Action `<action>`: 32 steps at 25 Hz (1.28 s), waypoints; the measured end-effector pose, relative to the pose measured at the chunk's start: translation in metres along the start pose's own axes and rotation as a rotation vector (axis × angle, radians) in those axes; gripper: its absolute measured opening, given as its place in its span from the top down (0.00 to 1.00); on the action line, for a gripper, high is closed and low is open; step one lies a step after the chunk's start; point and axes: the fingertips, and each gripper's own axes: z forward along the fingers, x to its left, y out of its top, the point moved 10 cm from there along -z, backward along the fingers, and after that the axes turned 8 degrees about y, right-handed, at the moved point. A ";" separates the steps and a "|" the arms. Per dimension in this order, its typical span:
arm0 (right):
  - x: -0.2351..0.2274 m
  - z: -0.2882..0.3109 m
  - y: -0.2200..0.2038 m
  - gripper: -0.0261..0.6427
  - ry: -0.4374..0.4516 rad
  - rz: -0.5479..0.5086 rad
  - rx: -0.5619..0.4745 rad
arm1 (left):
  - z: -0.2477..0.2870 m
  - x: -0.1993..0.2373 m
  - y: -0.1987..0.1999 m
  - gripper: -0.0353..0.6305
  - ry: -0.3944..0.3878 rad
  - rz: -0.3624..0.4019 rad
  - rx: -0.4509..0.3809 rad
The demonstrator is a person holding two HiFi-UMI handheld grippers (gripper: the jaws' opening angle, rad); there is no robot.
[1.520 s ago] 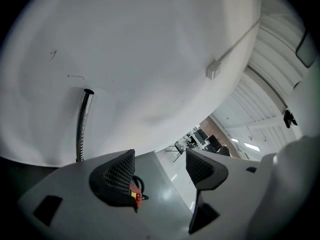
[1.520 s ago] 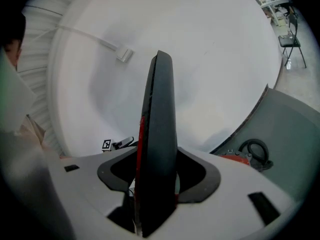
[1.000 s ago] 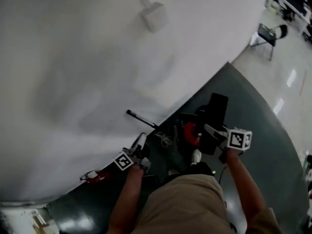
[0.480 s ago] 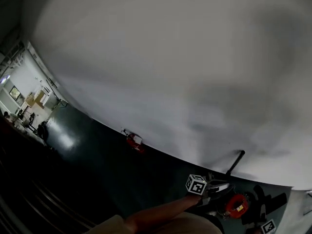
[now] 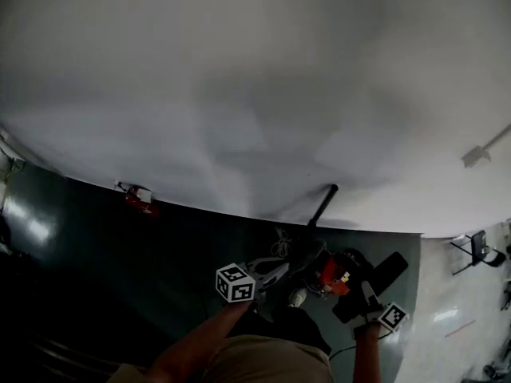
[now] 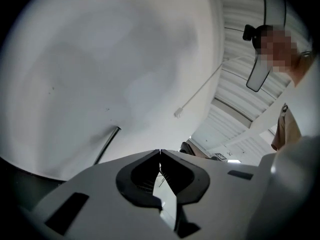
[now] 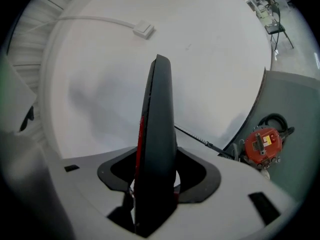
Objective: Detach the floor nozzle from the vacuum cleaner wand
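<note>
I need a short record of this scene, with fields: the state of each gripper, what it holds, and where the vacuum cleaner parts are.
left gripper: shut, nothing between the fingers
right gripper: fingers closed on the nozzle
nozzle: black, flat, red edge, held upright
wand: black, leans on the wall, seems apart from the nozzle
vacuum body: red, on the floor near the wall
wall: white
floor: dark green

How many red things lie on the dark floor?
2: a small red thing at left by the wall, a red round unit at lower middle. Others may be hidden.
</note>
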 end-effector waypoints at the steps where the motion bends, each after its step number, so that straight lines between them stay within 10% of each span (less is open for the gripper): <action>1: 0.000 -0.005 -0.001 0.62 -0.021 0.008 0.002 | 0.000 0.000 -0.006 0.94 0.001 -0.009 0.000; 14: -0.042 -0.094 0.030 0.62 0.020 0.099 0.006 | 0.018 -0.076 -0.039 0.94 0.111 0.037 -0.033; 32: -0.090 -0.126 0.124 0.62 0.090 -0.310 0.236 | 0.123 -0.179 -0.095 0.92 0.239 0.197 -0.057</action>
